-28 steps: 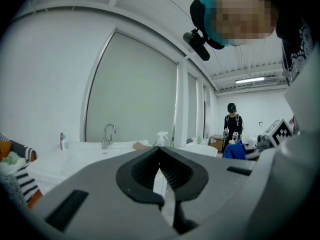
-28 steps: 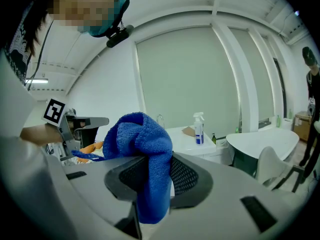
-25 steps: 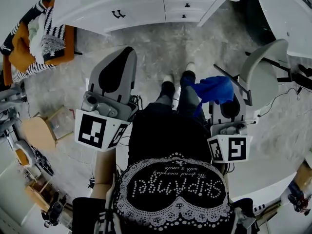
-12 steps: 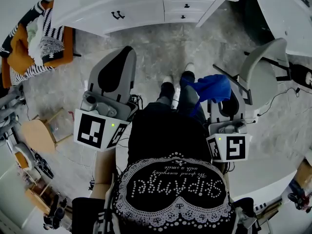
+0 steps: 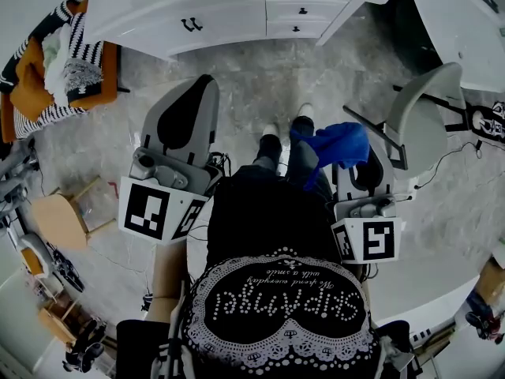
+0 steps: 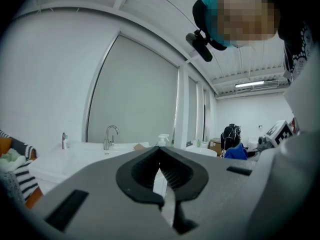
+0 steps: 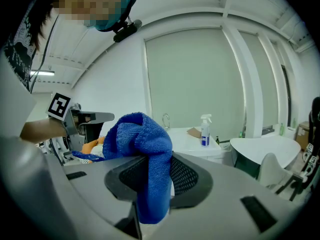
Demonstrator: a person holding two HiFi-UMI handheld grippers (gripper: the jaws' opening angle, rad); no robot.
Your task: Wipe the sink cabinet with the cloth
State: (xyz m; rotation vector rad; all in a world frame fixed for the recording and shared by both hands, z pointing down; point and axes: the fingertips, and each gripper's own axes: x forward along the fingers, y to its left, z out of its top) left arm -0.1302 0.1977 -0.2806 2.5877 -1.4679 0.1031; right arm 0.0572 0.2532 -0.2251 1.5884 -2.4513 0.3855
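Pinching the cloth (image 7: 145, 144) between its jaws, the right gripper (image 7: 152, 181) holds it beside the person's legs. The cloth is bright blue, fluffy terry, bunched into a rounded fold above the jaws. The left gripper (image 6: 162, 181) has its jaws pressed together on nothing. The white sink cabinet (image 5: 229, 14) stands well apart.

Both tools share one build. The left gripper (image 5: 207, 81) and the right gripper (image 7: 159, 159) are pale grey moulded shells, broad at the back and narrowing toward the claw, with ribbed black lining round the jaws. Behind each claw sits a white cube printed with black square markers (image 5: 158, 212) (the right one (image 5: 369, 241) looks smaller). Thin black cables (image 5: 218, 164) trail behind the left claw. The person wears a black top (image 5: 278, 306) with white dotted lettering and a scalloped trim, dark trousers (image 5: 268, 152) and pale shoes (image 5: 273, 127).
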